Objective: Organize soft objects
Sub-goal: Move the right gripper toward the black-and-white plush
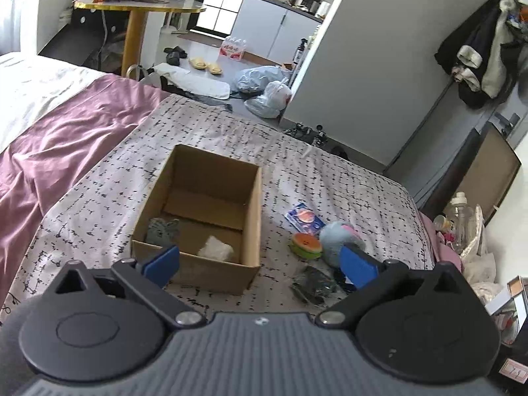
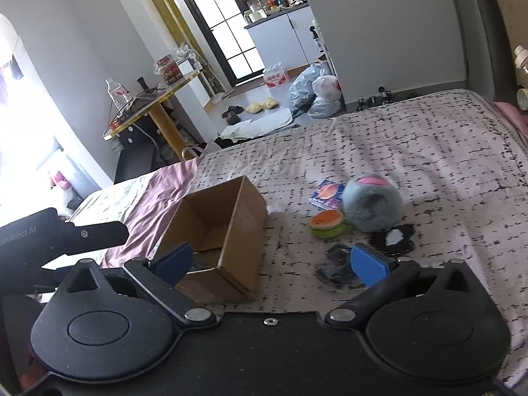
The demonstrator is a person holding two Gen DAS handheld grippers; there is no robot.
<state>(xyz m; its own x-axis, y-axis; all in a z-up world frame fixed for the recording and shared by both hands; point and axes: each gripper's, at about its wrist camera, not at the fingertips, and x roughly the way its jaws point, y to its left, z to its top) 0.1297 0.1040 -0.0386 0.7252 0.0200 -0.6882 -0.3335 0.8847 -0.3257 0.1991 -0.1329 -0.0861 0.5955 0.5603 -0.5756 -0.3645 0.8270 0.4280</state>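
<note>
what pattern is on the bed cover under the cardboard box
Pale pink with short black dashes, like scribbled rows, on the bed cover; clearest in the right wrist view.

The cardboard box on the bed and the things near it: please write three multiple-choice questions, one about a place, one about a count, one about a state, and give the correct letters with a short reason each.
1. Where does the burger-shaped toy lie?
A. inside the cardboard box
B. on the bed cover, beside the grey-blue plush ball
C. on the round table

2. How many things lie inside the cardboard box in the left wrist view?
A. none
B. two
C. five

3. How is the left gripper?
A. open and holding nothing
B. shut on the plush ball
C. shut on the box wall

Answers: 1 B, the toy sits on the cover touching the ball, to the right of the box. 2 B, a grey soft piece and a white one lie on the box floor. 3 A, its blue pads stand wide apart with nothing between them.
</note>
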